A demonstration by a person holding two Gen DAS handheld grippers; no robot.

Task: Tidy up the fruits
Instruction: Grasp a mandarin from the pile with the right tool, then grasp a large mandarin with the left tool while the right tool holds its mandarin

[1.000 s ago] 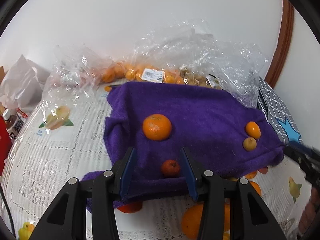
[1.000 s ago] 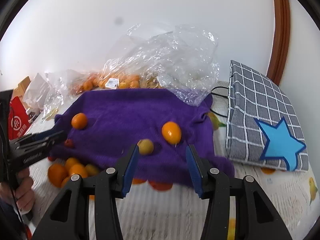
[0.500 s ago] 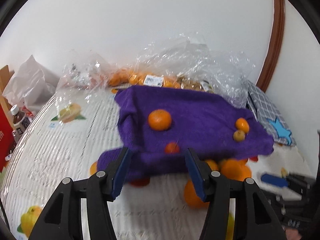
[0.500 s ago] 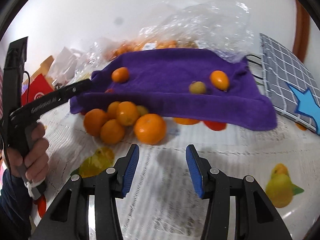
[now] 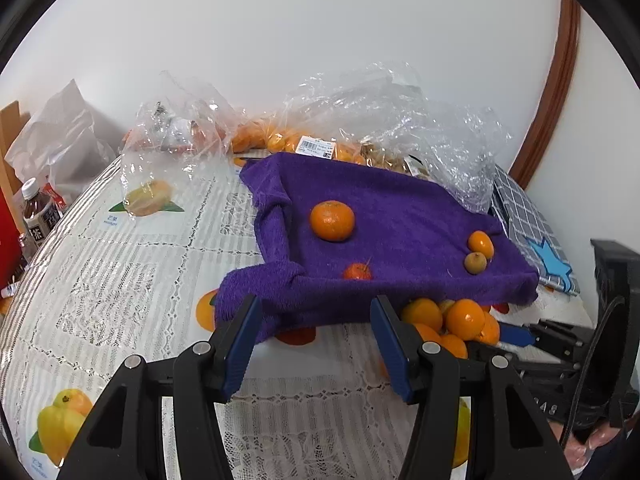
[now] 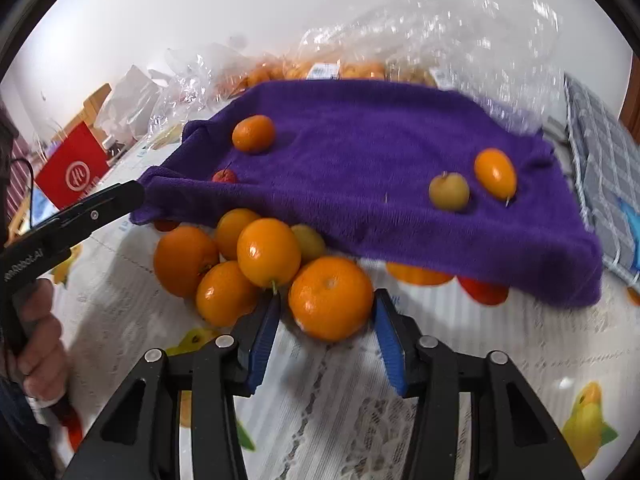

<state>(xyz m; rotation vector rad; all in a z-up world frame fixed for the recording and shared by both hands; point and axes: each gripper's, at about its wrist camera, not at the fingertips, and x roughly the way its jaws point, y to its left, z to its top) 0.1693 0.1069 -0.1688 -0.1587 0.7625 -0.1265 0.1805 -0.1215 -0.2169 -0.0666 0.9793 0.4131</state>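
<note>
The right tool has its jaws apart around the front orange, the nearest fruit of the pile that sits at the towel's front edge, partly tucked under it. The pads sit close to the orange's sides, though whether they touch it I cannot tell.

The left pad is also just beside the neighbouring orange, whose stem points down at it. If the jaws close off-centre, that neighbour could be nudged and the pile could roll across the counter.

The left tool is open and empty, facing the towel's front left fold. A lift there could tip the four small fruits resting on top of the towel.
</note>
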